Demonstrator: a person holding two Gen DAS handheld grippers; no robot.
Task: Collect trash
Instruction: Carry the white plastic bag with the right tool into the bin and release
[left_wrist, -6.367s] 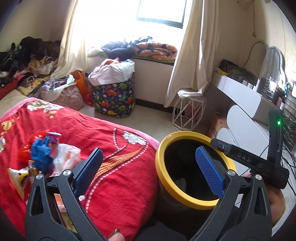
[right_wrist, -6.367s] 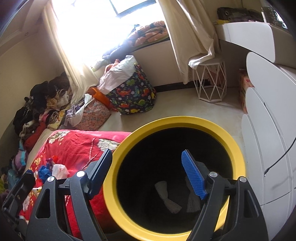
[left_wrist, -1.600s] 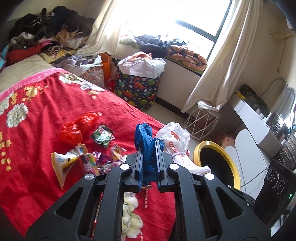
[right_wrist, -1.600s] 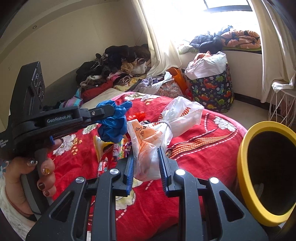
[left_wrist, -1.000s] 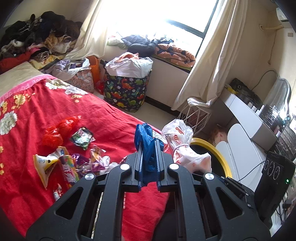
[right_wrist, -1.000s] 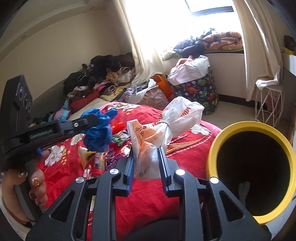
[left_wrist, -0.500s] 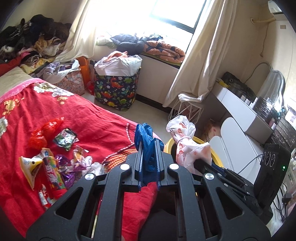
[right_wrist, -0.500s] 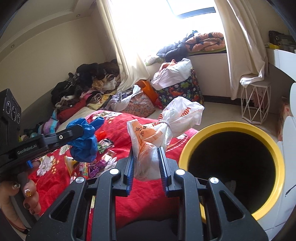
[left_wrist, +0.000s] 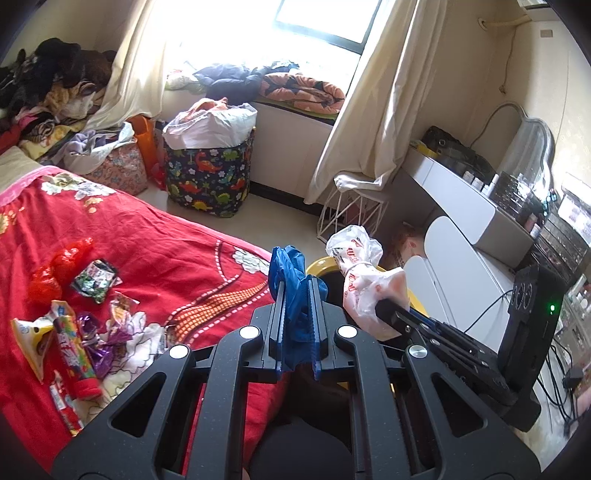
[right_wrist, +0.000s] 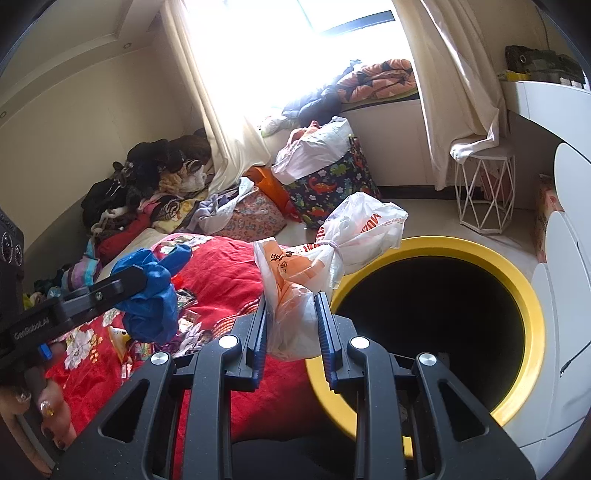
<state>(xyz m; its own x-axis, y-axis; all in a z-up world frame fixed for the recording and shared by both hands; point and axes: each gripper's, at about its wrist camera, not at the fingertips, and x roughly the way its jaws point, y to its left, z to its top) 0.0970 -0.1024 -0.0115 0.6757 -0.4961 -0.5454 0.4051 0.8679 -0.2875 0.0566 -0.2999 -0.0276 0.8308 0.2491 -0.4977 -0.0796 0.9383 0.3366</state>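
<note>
Dinosaur-print hamper (left_wrist: 208, 181) (stuffed full) stands near a wire stool (left_wrist: 351, 214).

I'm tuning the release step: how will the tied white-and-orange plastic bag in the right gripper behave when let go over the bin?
The plastic bag looks thin and crumpled, so probably floppy and light. Its knotted top flares sideways; it may drift or catch the yellow bin rim. The right gripper squeezes it narrow, suggesting soft contents.

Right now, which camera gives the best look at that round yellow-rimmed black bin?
The right wrist view: the round yellow-rimmed black bin shows its whole opening. The left wrist view shows only slivers of rim behind the blue plastic bag.
</note>
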